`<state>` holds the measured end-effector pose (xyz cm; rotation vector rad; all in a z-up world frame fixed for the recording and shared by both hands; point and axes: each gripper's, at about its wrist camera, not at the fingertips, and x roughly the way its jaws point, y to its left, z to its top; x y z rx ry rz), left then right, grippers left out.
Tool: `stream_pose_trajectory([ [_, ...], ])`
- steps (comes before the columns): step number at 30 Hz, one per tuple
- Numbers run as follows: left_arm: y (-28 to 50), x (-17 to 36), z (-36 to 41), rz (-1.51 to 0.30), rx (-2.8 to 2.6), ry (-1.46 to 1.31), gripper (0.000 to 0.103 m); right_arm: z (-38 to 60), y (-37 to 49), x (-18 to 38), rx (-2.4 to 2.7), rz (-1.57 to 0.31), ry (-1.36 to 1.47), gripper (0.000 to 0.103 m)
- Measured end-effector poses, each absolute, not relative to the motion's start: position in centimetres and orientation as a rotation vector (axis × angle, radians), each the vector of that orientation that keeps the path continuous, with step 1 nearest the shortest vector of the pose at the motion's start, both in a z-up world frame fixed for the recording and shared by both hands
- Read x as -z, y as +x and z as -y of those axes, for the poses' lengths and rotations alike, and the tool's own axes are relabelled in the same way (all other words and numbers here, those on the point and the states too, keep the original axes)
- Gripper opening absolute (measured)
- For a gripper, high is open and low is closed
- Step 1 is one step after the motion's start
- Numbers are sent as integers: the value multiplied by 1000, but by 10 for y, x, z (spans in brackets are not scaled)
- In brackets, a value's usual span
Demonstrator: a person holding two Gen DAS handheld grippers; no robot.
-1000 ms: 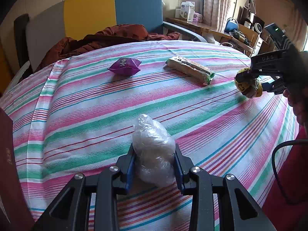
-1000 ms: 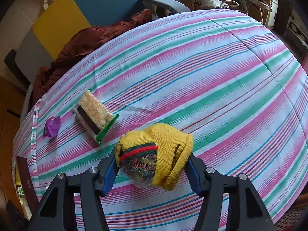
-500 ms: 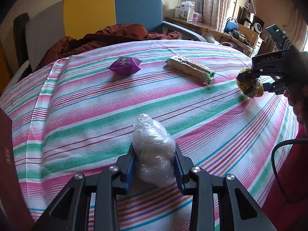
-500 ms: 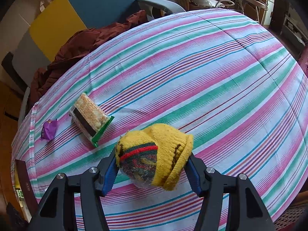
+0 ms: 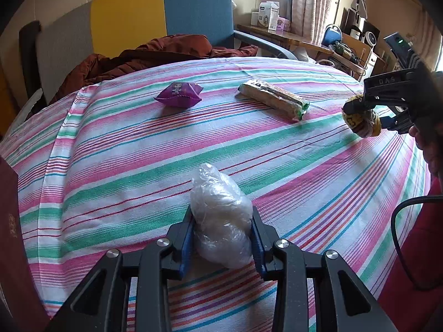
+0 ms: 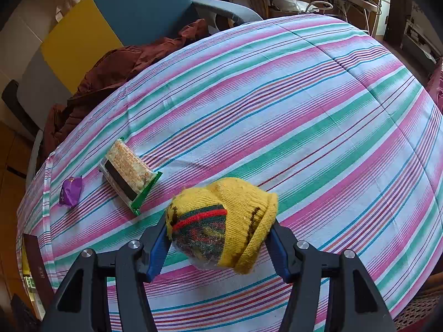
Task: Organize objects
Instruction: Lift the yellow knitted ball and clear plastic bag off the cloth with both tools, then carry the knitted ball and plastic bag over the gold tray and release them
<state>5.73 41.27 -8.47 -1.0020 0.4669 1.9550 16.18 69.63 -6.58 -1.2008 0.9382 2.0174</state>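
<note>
On the striped tablecloth (image 5: 138, 149) there is one purple snack packet (image 5: 178, 94) and one long cracker pack (image 5: 274, 98) beside it. There is one clear plastic bag (image 5: 221, 218) with white stuff inside, at the near side of the cloth. There is one yellow knit sock ball (image 6: 224, 221) over the cloth. That makes four small things. Behind the cloth sits one chair (image 5: 155, 19) with one brown jacket (image 5: 155, 55) on it.

A crinkled clear plastic bundle (image 5: 221, 218) stands near, a rolled yellow knit sock (image 6: 224, 221) is lifted at right; a purple pouch (image 5: 178, 94) and long cracker packet (image 5: 274, 98) lie far on the striped cloth
</note>
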Motion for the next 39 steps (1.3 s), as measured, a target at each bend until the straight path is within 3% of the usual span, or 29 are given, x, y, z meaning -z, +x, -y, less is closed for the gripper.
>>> stream_pose_trajectory([
  [27,56,80,-408,-482,-1942,-1024,34,-691,161,52,-2099,-923,-1156,62],
  [39,35,10,-330,-365,-2049,-939,35,-637,124,37,-2226,-722,-1285,61],
])
